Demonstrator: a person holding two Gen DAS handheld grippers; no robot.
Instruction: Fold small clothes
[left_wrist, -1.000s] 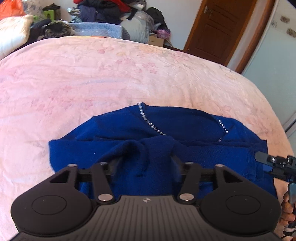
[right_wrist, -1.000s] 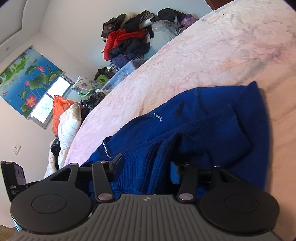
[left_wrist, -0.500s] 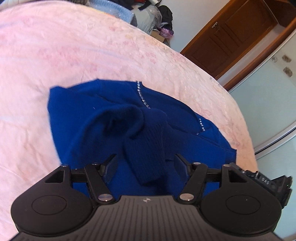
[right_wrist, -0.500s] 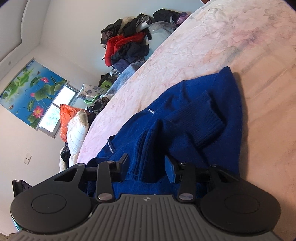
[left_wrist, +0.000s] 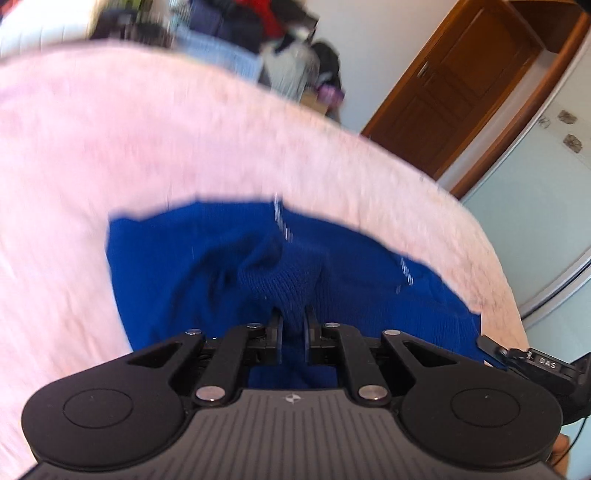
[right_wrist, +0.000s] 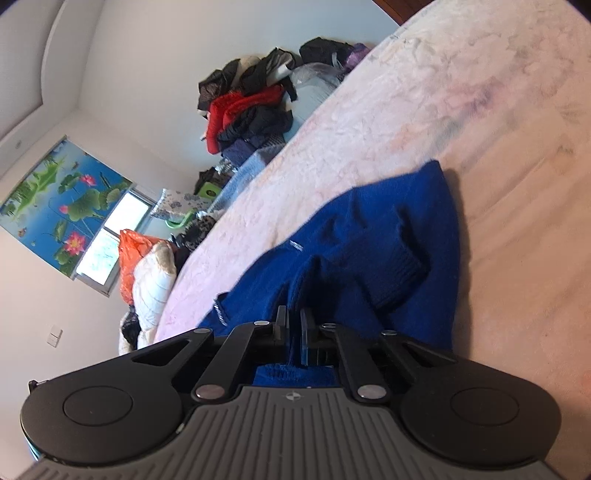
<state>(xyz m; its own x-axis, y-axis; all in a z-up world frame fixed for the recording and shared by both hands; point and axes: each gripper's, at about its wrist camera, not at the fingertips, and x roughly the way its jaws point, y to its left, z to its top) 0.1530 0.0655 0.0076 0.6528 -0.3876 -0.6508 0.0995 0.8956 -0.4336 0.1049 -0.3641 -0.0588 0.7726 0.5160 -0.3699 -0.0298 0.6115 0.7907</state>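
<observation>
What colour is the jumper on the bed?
Deep blue jumper, with sparkly trim; clearest in the right wrist view.

Sweater (left_wrist: 369, 295): deep blue knit, partly folded, lying rumpled on the pink bed (left_wrist: 110, 147). Row of small silvery studs on the upper side, blurred in the left view. A ribbed sleeve (left_wrist: 288, 280) is bunched up over the middle of the body. In the right view the sweater (right_wrist: 388, 229) shows a small white label near the neckline and a ribbed cuff (right_wrist: 402, 273) folded across the body; far edge lifted into a soft ridge casting a shadow on the bed
</observation>
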